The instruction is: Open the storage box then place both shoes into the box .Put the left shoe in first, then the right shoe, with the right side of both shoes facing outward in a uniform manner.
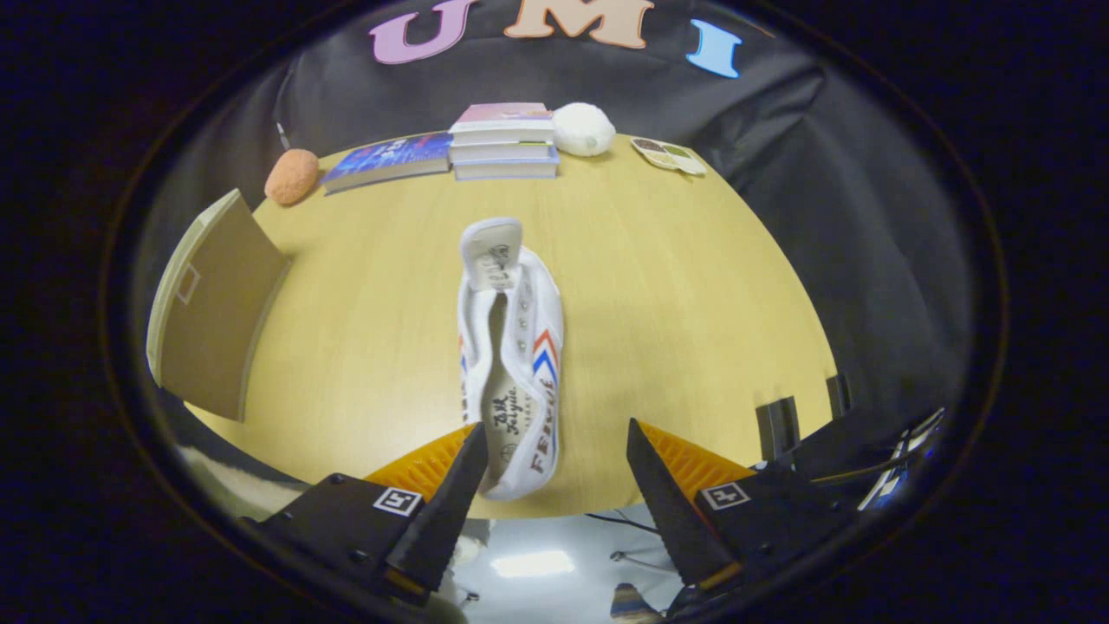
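A white shoe [511,347] with red and blue stripes on its side lies on the wooden table [676,286], heel toward me and toe pointing away. Its tongue is folded up at the far end. My gripper [554,459] is open, with the shoe's heel just inside the gap, close to the left finger [459,485]. The right finger [650,485] stands well apart from the shoe. Neither finger presses on it. At the table's left edge stands the storage box [212,303], a tan cardboard panel with a pale green rim tilted up.
At the table's far edge lie an orange fuzzy ball [292,176], a flat blue book [390,161], a stack of books [504,140], a white fluffy ball [582,129] and a small card [667,156]. Black stands [778,426] and cables sit off the table's near right edge.
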The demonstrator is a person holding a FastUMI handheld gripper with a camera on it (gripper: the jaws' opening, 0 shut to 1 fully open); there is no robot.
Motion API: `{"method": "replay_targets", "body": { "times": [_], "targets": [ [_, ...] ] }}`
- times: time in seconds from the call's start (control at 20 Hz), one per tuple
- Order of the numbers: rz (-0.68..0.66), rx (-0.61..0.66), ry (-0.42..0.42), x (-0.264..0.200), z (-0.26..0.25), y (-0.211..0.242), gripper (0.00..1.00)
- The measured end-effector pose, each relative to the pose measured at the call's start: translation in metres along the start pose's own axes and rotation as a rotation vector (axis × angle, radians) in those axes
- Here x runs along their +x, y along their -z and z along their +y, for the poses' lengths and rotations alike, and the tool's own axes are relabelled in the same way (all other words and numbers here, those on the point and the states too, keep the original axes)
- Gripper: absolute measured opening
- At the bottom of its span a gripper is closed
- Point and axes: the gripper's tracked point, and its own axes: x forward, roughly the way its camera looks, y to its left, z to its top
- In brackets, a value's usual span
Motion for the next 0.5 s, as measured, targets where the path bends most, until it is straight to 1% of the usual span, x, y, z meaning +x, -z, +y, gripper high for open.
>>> {"method": "replay_targets", "body": {
  "times": [0.15, 0.2, 0.3, 0.5],
  "targets": [
    [0.026, -0.024, -0.005, 0.018, -0.005, -0.004, 1.0],
    [0.035, -0.028, -0.016, 0.024, -0.004, -0.005, 0.98],
    [0.039, -0.054, -0.013, 0.034, -0.006, -0.01, 0.98],
    [0.018, -0.044, -0.011, 0.052, -0.006, -0.03, 0.88]
  ]
}}
